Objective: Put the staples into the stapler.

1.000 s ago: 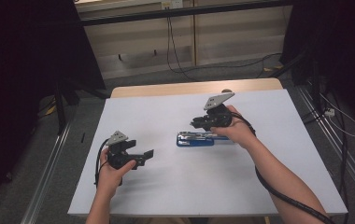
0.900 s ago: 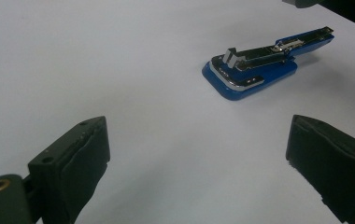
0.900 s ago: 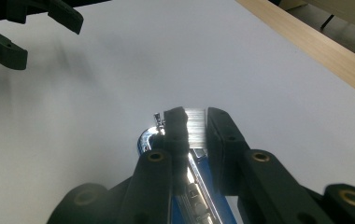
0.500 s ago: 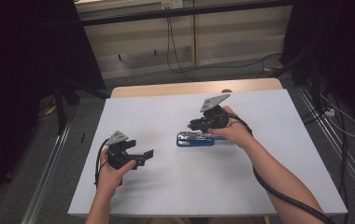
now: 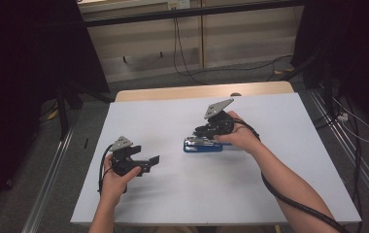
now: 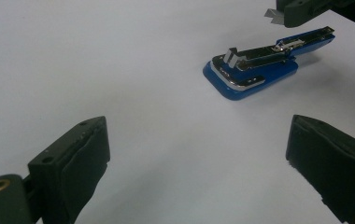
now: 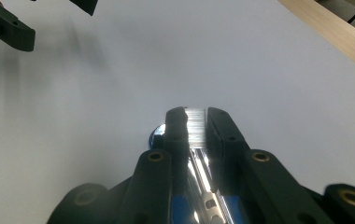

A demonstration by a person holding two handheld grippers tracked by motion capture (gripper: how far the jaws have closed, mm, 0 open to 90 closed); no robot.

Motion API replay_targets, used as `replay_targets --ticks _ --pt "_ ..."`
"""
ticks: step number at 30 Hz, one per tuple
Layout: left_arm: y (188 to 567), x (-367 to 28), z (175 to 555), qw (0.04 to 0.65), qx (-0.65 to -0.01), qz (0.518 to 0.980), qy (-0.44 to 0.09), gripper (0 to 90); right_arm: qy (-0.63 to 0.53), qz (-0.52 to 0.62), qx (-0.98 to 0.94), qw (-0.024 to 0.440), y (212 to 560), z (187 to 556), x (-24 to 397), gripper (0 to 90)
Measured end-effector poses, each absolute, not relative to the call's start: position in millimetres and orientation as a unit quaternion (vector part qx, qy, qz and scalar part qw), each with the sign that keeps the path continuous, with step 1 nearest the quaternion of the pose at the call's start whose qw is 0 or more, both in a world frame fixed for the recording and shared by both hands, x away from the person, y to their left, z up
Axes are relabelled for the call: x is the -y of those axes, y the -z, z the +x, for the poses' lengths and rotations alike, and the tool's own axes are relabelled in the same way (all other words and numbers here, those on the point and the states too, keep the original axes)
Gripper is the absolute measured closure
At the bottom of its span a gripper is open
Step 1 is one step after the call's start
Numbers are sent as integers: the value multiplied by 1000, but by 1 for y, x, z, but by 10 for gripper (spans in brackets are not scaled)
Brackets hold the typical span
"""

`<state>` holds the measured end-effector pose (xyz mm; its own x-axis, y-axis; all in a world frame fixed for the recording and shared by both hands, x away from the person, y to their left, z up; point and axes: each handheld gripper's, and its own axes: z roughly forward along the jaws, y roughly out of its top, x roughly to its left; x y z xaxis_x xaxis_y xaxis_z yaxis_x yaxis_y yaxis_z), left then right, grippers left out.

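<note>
You are holding the right gripper (image 5: 206, 132) over the blue stapler (image 5: 203, 144), which is lying flat near the middle of the white table (image 5: 279, 116), with its long side running across the high view. In the right gripper view, its two black jaws are standing almost together, with a silvery strip of staples (image 7: 196, 125) pinched between their tips. Just below that strip, the stapler's open metal channel (image 7: 202, 179) is running between the jaws, with blue body showing on either side of it. In the left gripper view, the stapler (image 6: 259, 63) is lying with its shiny metal upper part exposed above the blue base, and part of the right gripper (image 6: 301, 10) is hanging just above its far end.

You are holding the left gripper (image 5: 149, 161) low over the table, well apart from the stapler and toward the near left part of the white surface. Its jaws are standing wide open with nothing between them, and they are pointing toward the stapler. Your left hand (image 5: 117, 177) is wrapping around the gripper's body, while your right hand (image 5: 243, 137) is resting just beside the stapler.
</note>
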<state>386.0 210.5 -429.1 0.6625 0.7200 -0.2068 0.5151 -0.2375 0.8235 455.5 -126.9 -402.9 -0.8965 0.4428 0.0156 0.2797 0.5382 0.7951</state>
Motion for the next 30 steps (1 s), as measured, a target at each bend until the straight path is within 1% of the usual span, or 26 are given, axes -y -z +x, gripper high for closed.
replay_targets --ticks 30 --pt "431 -213 387 470 -400 779 -109 65 -433 181 -881 69 409 468 122 798"
